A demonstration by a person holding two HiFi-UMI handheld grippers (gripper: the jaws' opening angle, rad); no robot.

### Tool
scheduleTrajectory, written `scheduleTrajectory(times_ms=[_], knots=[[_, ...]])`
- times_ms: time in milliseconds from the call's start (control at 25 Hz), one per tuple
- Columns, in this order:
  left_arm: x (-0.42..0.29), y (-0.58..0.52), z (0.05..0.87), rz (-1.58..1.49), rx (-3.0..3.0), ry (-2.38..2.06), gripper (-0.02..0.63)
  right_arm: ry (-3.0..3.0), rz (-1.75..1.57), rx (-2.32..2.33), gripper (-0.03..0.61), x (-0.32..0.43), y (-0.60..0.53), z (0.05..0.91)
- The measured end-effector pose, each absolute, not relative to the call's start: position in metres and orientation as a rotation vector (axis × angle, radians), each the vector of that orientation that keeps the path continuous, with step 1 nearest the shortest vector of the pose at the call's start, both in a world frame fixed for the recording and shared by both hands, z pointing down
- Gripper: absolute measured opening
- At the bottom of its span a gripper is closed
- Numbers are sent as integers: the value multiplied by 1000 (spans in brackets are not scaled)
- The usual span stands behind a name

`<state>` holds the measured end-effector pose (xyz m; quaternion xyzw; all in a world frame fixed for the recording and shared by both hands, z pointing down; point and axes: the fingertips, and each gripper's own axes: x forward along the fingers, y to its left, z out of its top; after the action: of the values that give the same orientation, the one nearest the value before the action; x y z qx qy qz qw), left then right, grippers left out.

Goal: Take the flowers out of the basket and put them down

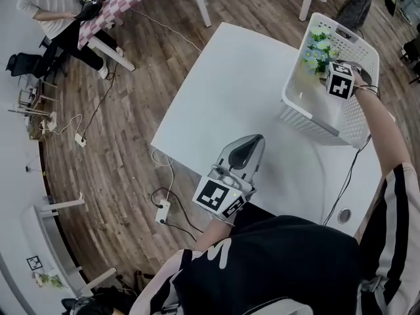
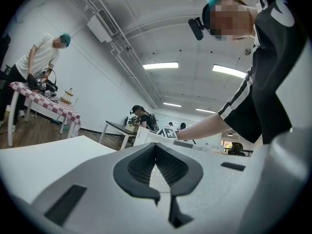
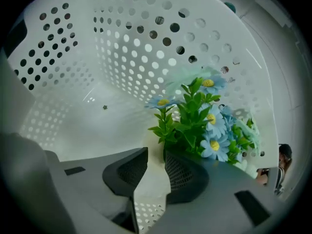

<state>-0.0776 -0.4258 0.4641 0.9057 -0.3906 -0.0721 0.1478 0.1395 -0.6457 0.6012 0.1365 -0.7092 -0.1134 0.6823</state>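
Observation:
A white perforated basket (image 1: 308, 120) stands on the far right of the white table (image 1: 243, 77). A bunch of blue daisy-like flowers with green leaves (image 1: 318, 48) lies in its far end. My right gripper (image 1: 331, 74) reaches down into the basket. In the right gripper view the basket wall (image 3: 122, 43) curves all round. The right gripper (image 3: 156, 152) is open by a narrow gap, and the flowers (image 3: 204, 121) sit just beyond its right finger. My left gripper (image 1: 252, 138) rests near the table's front edge, far from the basket. Its jaws (image 2: 156, 145) are shut on nothing.
A person works at a checked-cloth table (image 1: 121, 2) at the back left. Cables and a power strip (image 1: 162, 210) lie on the wooden floor left of my table. A round cable port (image 1: 344, 215) is set in the table's near right corner. More people stand in the room.

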Motion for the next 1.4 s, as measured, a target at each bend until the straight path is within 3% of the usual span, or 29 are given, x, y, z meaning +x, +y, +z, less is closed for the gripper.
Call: scheduleTrajectory(times_ms=[1400], knots=[[-76,-424,455,-202,2627,-1132,5,-1531,-348,309,92,138,-648,613]])
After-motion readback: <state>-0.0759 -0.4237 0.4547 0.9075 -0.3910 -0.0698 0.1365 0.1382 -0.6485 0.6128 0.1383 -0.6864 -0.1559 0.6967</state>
